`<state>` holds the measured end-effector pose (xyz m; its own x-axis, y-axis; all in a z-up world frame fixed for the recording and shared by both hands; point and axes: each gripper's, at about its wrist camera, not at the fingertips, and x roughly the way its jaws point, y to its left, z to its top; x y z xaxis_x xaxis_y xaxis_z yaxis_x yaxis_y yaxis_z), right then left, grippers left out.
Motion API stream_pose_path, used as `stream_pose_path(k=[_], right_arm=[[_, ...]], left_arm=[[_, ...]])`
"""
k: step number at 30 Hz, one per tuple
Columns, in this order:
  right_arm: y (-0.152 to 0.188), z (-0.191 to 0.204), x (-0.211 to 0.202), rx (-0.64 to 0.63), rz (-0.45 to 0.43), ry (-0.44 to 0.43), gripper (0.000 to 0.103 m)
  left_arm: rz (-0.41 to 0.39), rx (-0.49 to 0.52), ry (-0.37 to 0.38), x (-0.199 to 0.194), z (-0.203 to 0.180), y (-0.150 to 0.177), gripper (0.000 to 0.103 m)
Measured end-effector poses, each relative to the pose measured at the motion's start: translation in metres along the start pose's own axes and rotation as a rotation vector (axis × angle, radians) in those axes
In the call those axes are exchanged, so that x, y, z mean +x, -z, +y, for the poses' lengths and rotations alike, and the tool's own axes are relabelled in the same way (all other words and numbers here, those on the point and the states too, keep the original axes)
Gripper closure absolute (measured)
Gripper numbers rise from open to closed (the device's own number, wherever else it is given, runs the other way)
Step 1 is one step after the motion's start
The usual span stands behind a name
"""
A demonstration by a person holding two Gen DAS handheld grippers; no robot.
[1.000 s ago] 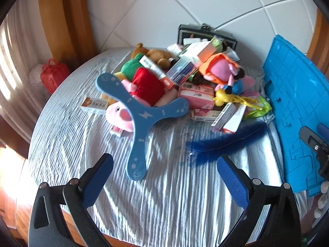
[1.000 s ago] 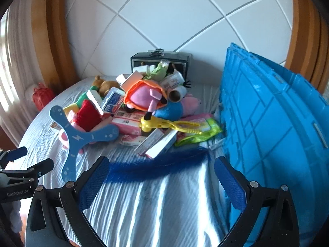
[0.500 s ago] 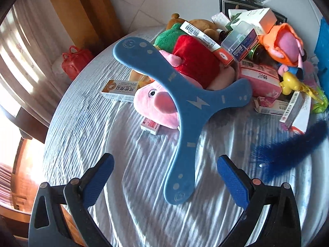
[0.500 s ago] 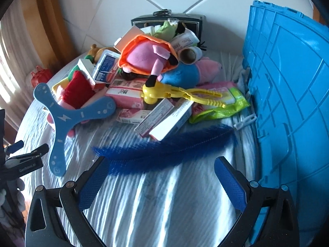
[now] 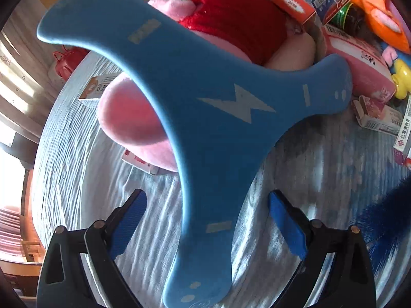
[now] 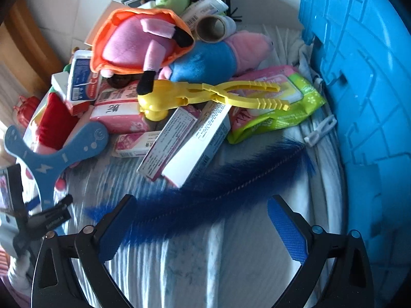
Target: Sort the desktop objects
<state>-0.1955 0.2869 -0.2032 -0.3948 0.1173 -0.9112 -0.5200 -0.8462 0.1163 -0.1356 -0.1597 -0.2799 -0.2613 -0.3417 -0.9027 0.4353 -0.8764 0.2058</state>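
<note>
The flat blue three-armed foam boomerang [image 5: 218, 118] with a white lightning mark serves as the landmark: its near arm lies between the jaws of the left gripper [image 5: 208, 220], which have just been closing but stand wide of it, pads not touching. Its far arms rest on a pink plush toy [image 5: 131, 120] and a red plush cushion [image 5: 239, 18], so a lift could drag or topple them. To the boomerang's right, the right gripper [image 6: 200, 220] has also just been narrowing, jaws apart, above a long dark-blue feather [image 6: 205, 192] on the striped grey tablecloth [image 6: 195, 269]. The feather is thin and soft; the pads may pinch cloth instead. Beyond it stands the blue plastic crate [image 6: 359, 64].
</note>
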Motion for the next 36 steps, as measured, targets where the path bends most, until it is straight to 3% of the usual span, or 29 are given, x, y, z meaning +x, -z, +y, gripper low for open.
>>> stream_pose_path(k=[1, 2, 5, 7, 10, 11, 13, 17, 20, 23, 24, 25, 28, 30, 36], right_arm=[[-0.004, 0.001, 0.004, 0.003, 0.005, -0.003, 0.022], [-0.008, 0.003, 0.008, 0.002, 0.008, -0.01, 0.025], [-0.017, 0.011, 0.019, 0.007, 0.019, -0.04, 0.026], [-0.024, 0.015, 0.027, 0.011, 0.022, -0.057, 0.026], [-0.032, 0.021, 0.037, 0.026, 0.025, -0.077, 0.026], [-0.035, 0.022, 0.041, 0.03, 0.027, -0.078, 0.026], [-0.04, 0.024, 0.049, 0.037, 0.036, -0.067, 0.028], [-0.048, 0.028, 0.055, 0.033, 0.016, -0.05, 0.034], [-0.054, 0.034, 0.059, 0.028, 0.0, -0.035, 0.034], [-0.059, 0.043, 0.064, 0.017, -0.006, -0.049, 0.034], [-0.06, 0.047, 0.066, 0.006, -0.006, -0.048, 0.045], [-0.06, 0.05, 0.068, -0.002, 0.0, -0.045, 0.064], [-0.051, 0.047, 0.071, 0.037, 0.049, -0.098, 0.081], [-0.04, 0.045, 0.062, 0.035, 0.046, -0.095, 0.082], [-0.012, 0.047, 0.017, 0.032, 0.01, -0.138, 0.085]], left_arm=[[-0.004, 0.006, 0.0, 0.001, 0.0, 0.001, 0.006], [-0.019, 0.008, 0.01, 0.0, 0.001, 0.002, 0.006], [-0.01, -0.05, 0.051, 0.006, 0.012, 0.004, 0.0], [0.015, -0.11, 0.119, 0.011, 0.023, 0.005, 0.0], [0.017, -0.11, 0.161, 0.013, 0.027, 0.004, 0.0], [0.013, -0.097, 0.158, 0.01, 0.025, 0.003, 0.003], [-0.022, -0.067, 0.119, -0.003, 0.019, 0.001, 0.05], [-0.11, -0.026, 0.056, -0.023, 0.009, -0.01, 0.053], [-0.091, -0.064, 0.06, -0.013, 0.012, -0.02, 0.053], [-0.055, -0.102, 0.111, -0.002, 0.017, -0.027, 0.053], [-0.055, -0.108, 0.126, -0.002, 0.019, -0.028, 0.055], [-0.058, -0.11, 0.133, -0.003, 0.02, -0.028, 0.061], [-0.068, -0.112, 0.205, -0.016, 0.027, -0.021, 0.075], [-0.08, -0.109, 0.265, -0.029, 0.033, -0.014, 0.081], [-0.184, -0.078, 0.312, -0.08, 0.052, -0.01, 0.087]])
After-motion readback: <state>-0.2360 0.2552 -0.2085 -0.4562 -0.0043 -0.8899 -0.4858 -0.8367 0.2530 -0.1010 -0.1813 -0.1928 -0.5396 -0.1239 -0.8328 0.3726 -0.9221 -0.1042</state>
